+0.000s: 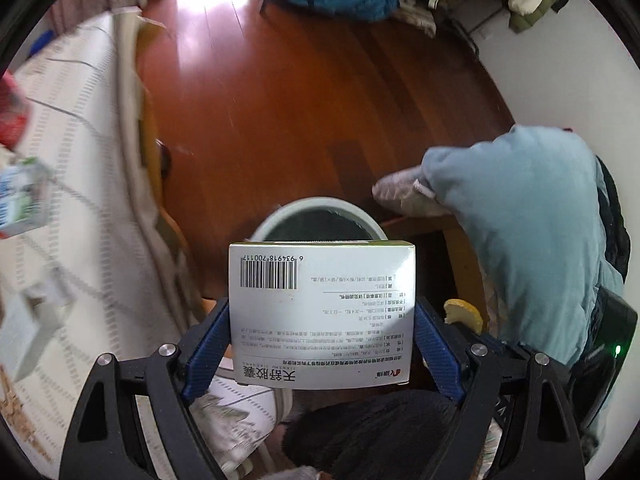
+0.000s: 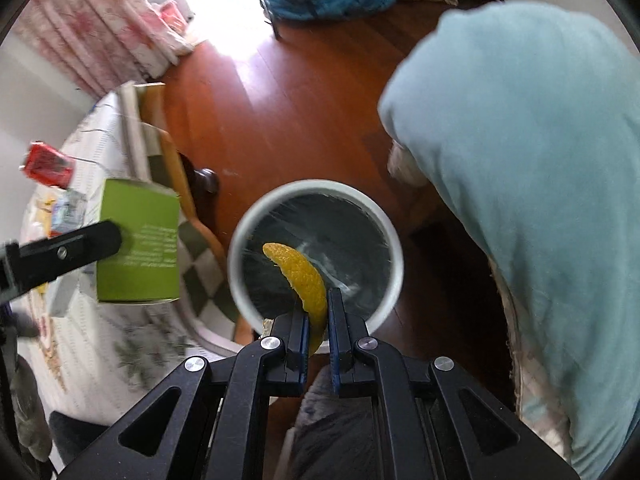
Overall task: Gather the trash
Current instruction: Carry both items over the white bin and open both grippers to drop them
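Observation:
My left gripper (image 1: pixel 322 320) is shut on a white and green medicine box (image 1: pixel 320 316), holding it above the table edge, near a white round trash bin (image 1: pixel 276 216) lined with a dark bag on the floor. The box (image 2: pixel 138 252) and left gripper also show at the left of the right wrist view. My right gripper (image 2: pixel 318 312) is shut on a yellow peel (image 2: pixel 300 276), held right over the open bin (image 2: pixel 384 224). The peel (image 1: pixel 464 314) shows at the right of the box in the left wrist view.
A table with a white patterned cloth (image 2: pixel 100 344) stands at the left, with a red packet (image 2: pixel 48 164) and small wrappers (image 2: pixel 66 212) on it. A light blue garment (image 2: pixel 540 200) hangs over furniture at the right. Red-brown wood floor (image 2: pixel 288 112) lies beyond the bin.

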Available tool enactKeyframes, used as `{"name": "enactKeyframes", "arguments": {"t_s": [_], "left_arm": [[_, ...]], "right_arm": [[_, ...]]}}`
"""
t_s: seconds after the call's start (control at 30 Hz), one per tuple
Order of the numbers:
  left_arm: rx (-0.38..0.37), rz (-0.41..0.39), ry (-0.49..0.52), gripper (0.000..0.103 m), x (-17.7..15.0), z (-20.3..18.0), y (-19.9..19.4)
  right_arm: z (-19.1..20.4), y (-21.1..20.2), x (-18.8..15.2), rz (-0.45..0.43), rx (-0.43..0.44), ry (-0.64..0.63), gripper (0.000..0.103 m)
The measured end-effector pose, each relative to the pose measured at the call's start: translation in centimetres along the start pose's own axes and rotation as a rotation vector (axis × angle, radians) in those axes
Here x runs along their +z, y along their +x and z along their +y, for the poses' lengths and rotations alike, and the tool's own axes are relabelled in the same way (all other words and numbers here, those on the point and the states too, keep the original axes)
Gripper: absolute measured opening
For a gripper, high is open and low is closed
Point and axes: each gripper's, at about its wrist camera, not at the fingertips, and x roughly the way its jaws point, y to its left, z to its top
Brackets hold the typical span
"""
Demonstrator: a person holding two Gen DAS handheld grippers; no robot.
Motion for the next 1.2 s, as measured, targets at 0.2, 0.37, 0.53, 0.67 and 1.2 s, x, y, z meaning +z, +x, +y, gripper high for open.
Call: {"name": "enactKeyframes", "arguments": {"t_s": [0.2, 0.37, 0.53, 0.67, 1.2], "left_arm": [[-0.066, 0.104, -0.039, 0.088, 1.7, 0.0, 3.7], [-0.08, 0.101, -0.07, 0.101, 2.0, 0.6, 3.9], [-0.019, 0.056, -0.046, 0.101, 1.7, 0.6, 2.5], [0.103, -0.026, 0.022, 0.101, 0.3, -0.2, 0.2], [0.349, -0.254, 0.156, 0.101, -7.4, -2.3, -8.8]], "right_arm": [[-1.1, 3.8, 0.4, 0.041, -0.027, 0.02, 0.008], [-1.7, 5.9, 0.7, 0.059, -0.056, 0.046, 0.009], [-1.8, 5.9, 0.5, 0.043, -0.059, 0.084, 0.062], [-1.2, 4.8, 0.4, 0.009, -0.064, 0.071, 0.093], [1.7, -4.3, -3.6, -0.12, -0.122, 0.036, 0.101]]}}
